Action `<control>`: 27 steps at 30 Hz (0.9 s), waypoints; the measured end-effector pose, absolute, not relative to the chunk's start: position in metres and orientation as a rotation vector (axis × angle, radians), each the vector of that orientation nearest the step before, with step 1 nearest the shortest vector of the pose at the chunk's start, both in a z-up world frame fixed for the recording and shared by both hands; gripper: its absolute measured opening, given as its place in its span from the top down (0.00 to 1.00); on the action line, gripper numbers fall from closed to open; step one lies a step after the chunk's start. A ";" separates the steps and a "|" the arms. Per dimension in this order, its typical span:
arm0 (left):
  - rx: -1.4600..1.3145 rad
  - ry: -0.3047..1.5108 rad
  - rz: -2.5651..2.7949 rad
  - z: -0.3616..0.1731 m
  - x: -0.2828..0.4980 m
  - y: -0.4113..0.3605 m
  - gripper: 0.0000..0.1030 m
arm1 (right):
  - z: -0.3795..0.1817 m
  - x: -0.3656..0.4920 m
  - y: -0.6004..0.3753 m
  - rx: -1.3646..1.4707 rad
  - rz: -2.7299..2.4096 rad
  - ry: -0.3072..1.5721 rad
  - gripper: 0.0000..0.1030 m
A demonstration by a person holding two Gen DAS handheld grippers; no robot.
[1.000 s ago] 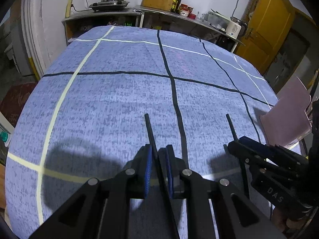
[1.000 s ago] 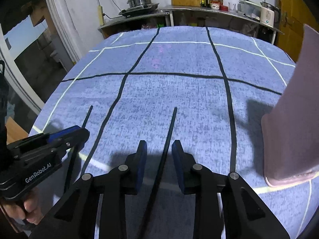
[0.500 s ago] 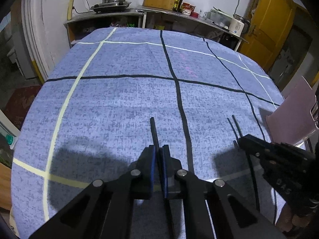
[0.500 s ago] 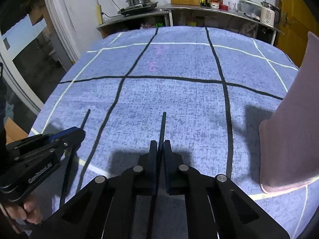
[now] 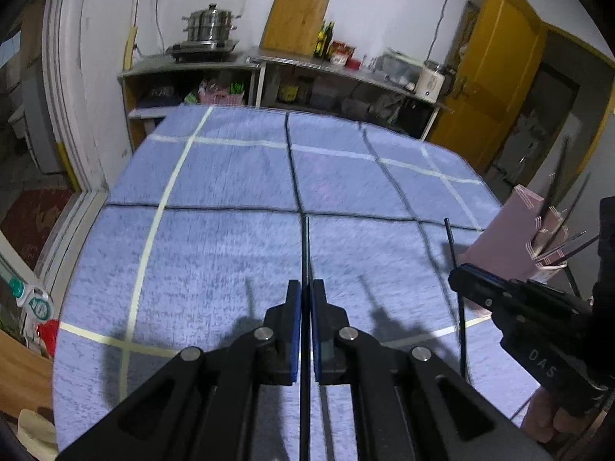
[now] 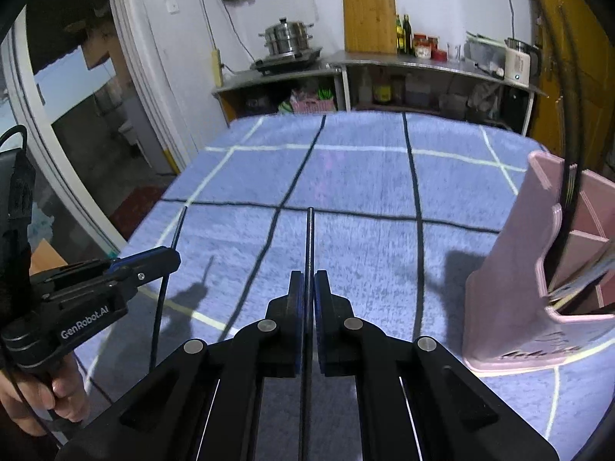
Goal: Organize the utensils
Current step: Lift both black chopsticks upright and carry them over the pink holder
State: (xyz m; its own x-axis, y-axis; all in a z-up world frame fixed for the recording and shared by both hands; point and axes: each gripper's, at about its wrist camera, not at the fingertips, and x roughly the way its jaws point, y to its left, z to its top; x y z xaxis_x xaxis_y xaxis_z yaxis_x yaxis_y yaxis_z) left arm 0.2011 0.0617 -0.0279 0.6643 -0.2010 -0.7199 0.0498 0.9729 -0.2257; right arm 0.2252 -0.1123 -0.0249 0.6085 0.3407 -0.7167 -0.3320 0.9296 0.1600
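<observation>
My left gripper (image 5: 306,288) is shut on a thin black chopstick (image 5: 307,246) and holds it above the blue checked tablecloth (image 5: 215,253). My right gripper (image 6: 308,278) is shut on a second black chopstick (image 6: 308,238), also lifted. Each gripper shows in the other's view: the right one (image 5: 457,274) at the right edge, the left one (image 6: 173,255) at the left. A pink utensil holder (image 6: 511,292) stands at the table's right side with several utensils in it; it also shows in the left wrist view (image 5: 511,230).
Behind the table stands a metal shelf counter (image 6: 384,63) with a steamer pot (image 6: 288,38), a cutting board, bottles and a kettle. A yellow door (image 5: 496,65) is at the right. The table edge falls off on the left.
Both grippers closed on their chopsticks and lifted them off the cloth. The views have risen and tilted up, showing more of the room.
</observation>
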 end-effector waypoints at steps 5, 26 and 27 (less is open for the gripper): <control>-0.194 0.778 -0.172 0.001 0.190 0.059 0.95 | 0.000 0.214 -0.122 0.035 0.397 0.777 0.95; -0.166 0.669 -0.253 0.058 0.160 0.036 0.95 | 0.060 0.169 -0.156 0.065 0.380 0.643 0.95; -0.166 0.670 -0.255 0.058 0.158 0.035 0.95 | 0.061 0.168 -0.156 0.065 0.378 0.641 0.95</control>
State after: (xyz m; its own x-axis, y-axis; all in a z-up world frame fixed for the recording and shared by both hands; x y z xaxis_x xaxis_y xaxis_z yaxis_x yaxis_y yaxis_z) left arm 0.1583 0.0350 0.0583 0.7546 -0.2855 -0.5908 0.1789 0.9558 -0.2333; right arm 0.1685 -0.1563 0.0608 0.7354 0.3641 -0.5715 -0.3240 0.9297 0.1753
